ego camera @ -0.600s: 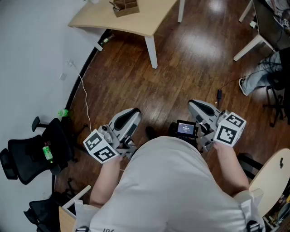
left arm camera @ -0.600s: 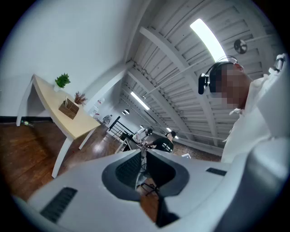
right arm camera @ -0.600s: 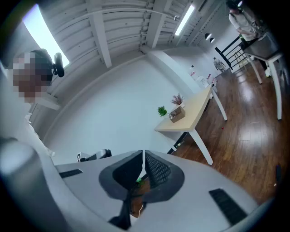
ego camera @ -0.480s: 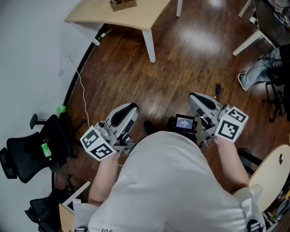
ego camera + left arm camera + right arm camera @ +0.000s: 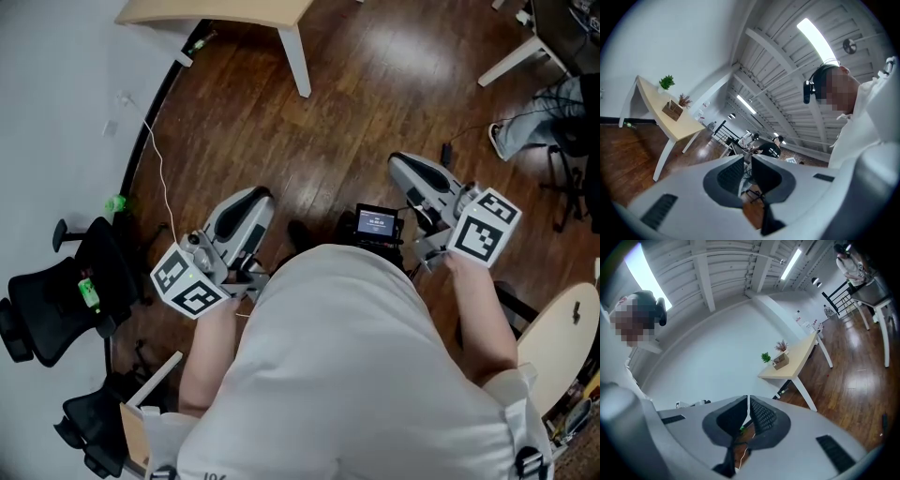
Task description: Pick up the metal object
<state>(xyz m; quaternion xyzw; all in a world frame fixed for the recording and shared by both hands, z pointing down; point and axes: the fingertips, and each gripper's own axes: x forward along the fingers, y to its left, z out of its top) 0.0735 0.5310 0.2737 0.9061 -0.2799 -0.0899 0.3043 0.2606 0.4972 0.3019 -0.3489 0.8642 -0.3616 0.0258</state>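
Note:
No metal object shows in any view. I hold both grippers close to my body over a dark wood floor. In the head view my left gripper (image 5: 251, 197) is at lower left, its marker cube by my hand, and my right gripper (image 5: 401, 165) is at centre right. The left gripper view has the left gripper (image 5: 747, 157) tilted up at the ceiling, its pads nearly touching and holding nothing. In the right gripper view the right gripper (image 5: 748, 399) also has its pads together and holds nothing.
A light wooden table (image 5: 217, 9) stands far ahead on white legs; it carries a small box and plants (image 5: 779, 358). A black office chair (image 5: 56, 300) is at left, a small screen (image 5: 377, 223) is at my waist, and a white cable (image 5: 155, 169) lies along the wall. People (image 5: 769, 149) stand far off.
The head view has tipped down: the wooden table has slid almost out of the top edge. Both grippers stay by my body, the left one a little further left.

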